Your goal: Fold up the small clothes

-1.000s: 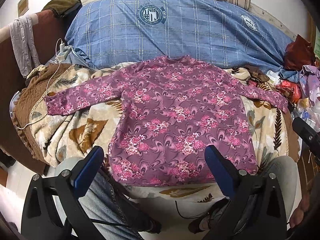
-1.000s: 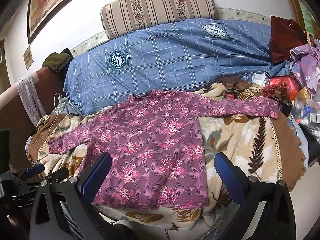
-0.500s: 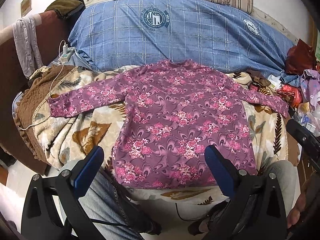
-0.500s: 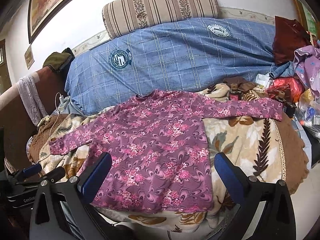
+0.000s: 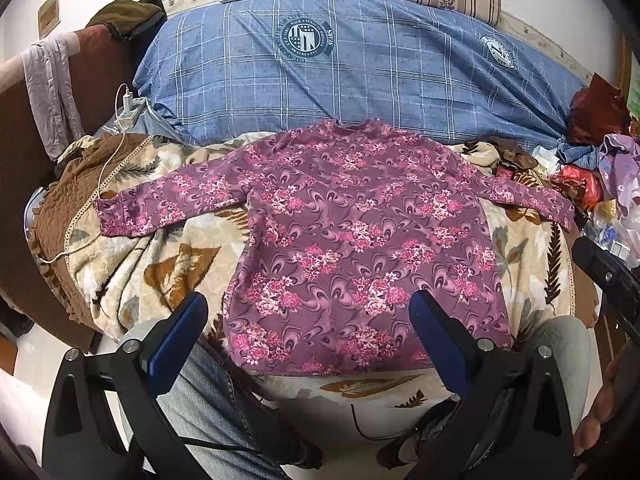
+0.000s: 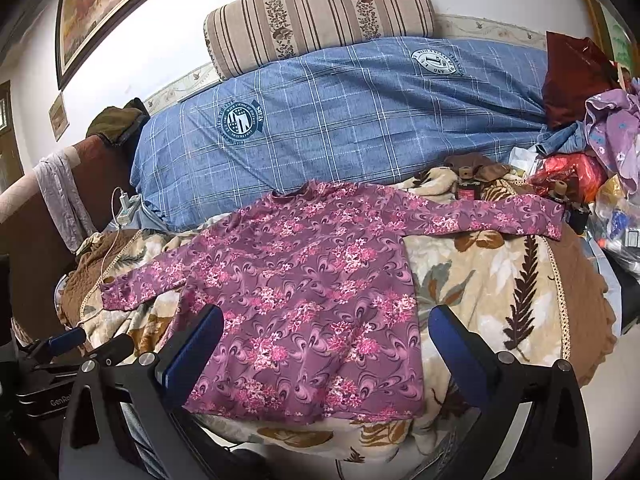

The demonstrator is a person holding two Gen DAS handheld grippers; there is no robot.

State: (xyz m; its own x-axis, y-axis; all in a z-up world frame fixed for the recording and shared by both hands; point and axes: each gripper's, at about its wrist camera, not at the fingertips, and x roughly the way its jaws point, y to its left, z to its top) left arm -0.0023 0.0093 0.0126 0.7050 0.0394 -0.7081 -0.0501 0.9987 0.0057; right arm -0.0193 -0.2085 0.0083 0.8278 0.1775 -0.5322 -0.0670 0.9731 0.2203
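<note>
A purple long-sleeved top with pink flowers [image 5: 360, 240] lies flat on the leaf-patterned blanket [image 5: 132, 264], both sleeves spread out, hem toward me. It also shows in the right wrist view [image 6: 312, 288]. My left gripper [image 5: 308, 316] is open and empty, held above the hem near the bed's front edge. My right gripper [image 6: 326, 328] is open and empty, above the hem's right part. Neither touches the top. The left gripper's fingers [image 6: 64, 340] show at the far left of the right wrist view.
A blue checked duvet [image 5: 360, 76] and a striped pillow [image 6: 316, 16] lie behind the top. Loose clothes and bags [image 6: 592, 160] pile at the right. A charger cable [image 5: 108, 168] runs over the brown cover at the left. The person's knees [image 5: 216, 392] are below.
Both grippers have drifted slightly up and back, so the top sits a little lower in both views. Both stay open. The top has not moved.
</note>
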